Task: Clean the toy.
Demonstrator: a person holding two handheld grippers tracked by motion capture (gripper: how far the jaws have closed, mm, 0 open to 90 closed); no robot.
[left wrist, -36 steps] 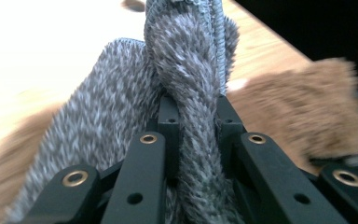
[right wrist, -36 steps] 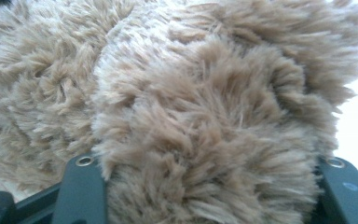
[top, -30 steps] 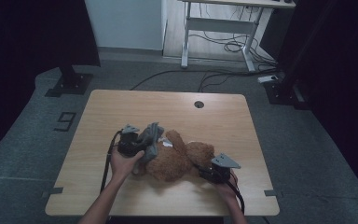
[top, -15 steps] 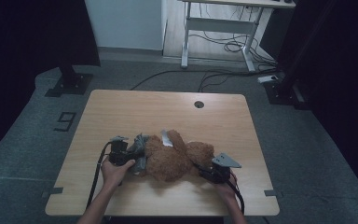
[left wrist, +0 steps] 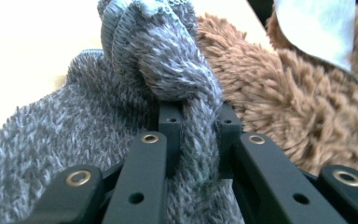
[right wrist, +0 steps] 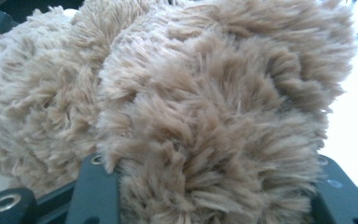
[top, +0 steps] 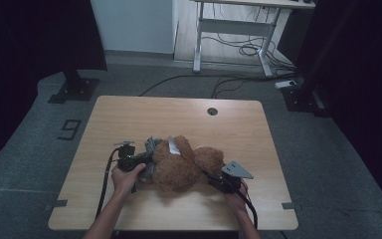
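Note:
A brown teddy bear (top: 181, 167) lies on the wooden table (top: 179, 117), a white tag (left wrist: 317, 28) on its fur. A grey knit garment (top: 151, 148) sits against the bear's left side. My left gripper (top: 143, 160) is shut on a fold of that knit (left wrist: 198, 135), which bulges above the jaws. My right gripper (top: 211, 177) reaches in from the right, with a rounded plush part of the bear (right wrist: 214, 121) packed between its jaws. Those jaws have just been closing on the fur, which spills over both fingers (right wrist: 93, 191).
The table's far half holds a round cable hole (top: 212, 111). Cables trail from both grippers over the near edge. Beyond the table are a desk frame (top: 234, 30) and black stand bases on the grey floor.
My left gripper has sunk toward the table with the grey knit, which now lies lower against the bear. The right hand has kept its place.

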